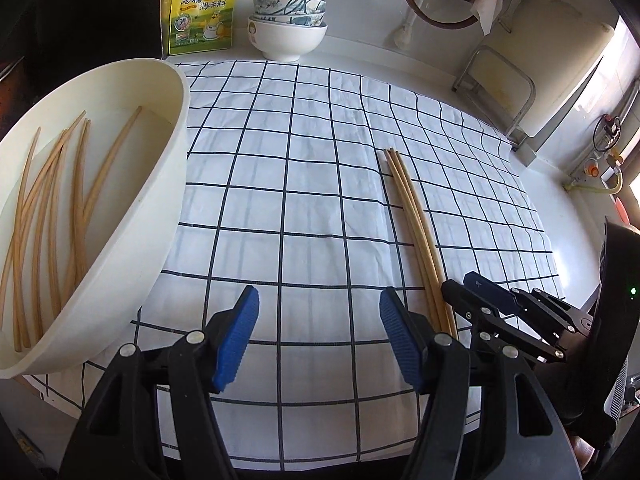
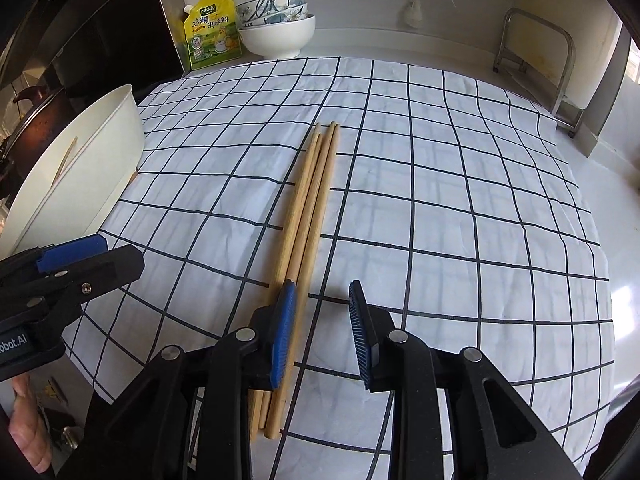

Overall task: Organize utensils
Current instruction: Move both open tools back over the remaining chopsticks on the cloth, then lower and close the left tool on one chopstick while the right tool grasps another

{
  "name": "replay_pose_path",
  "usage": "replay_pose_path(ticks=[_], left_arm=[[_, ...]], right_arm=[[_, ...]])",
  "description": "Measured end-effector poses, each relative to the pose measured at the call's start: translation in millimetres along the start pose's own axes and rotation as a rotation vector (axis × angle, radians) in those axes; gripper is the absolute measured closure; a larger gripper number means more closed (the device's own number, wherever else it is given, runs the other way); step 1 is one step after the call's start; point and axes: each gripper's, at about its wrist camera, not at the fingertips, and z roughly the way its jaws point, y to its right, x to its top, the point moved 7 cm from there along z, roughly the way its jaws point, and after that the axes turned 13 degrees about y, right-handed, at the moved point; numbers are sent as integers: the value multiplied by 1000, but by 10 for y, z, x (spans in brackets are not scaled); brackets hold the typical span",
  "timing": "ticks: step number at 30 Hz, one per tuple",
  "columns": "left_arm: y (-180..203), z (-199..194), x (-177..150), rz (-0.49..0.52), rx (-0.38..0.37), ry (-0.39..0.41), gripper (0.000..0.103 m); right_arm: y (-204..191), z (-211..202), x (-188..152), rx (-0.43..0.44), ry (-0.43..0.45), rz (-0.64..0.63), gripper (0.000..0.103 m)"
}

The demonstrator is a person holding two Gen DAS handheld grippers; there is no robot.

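Since the chopsticks [image 2: 310,216] lie bundled side by side on the checked cloth [image 2: 440,200], I read them as a sorted set, and my right gripper [image 2: 322,332] sits low over their near ends, its jaws narrow but gripping nothing, the left pad over the bundle and the right pad apart from it. My left gripper [image 1: 318,340] hangs beside it, half open and empty, while the white tub [image 1: 160,200] at the cloth's left edge holds the loose chopsticks awaiting sorting.
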Motion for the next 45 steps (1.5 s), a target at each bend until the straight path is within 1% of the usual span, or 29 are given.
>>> replay_pose_path(ticks=[6, 12, 20, 27, 32, 37, 40, 45], left_arm=[[26, 21, -8, 5, -2, -5, 41], [98, 53, -18, 11, -14, -5, 41], [415, 170, -77, 56, -56, -18, 41], [555, 318, -103, 81, -61, -34, 41], [675, 382, -112, 116, -70, -41, 41], [679, 457, -159, 124, -51, -58, 41], [669, 453, -177, 139, -39, -53, 41], [570, 433, -161, 119, -29, -47, 41]], right_arm=[[26, -6, -5, -9, -2, -8, 76], [155, -3, -38, -25, -5, 17, 76], [393, -55, -59, -59, 9, 56, 76], [620, -107, -101, -89, 17, 90, 76], [704, -131, -110, -94, 22, 109, 76], [714, -173, -88, -93, 36, 112, 75], [706, -182, -96, -90, 36, 115, 75], [657, -181, -85, -81, 36, 103, 75]])
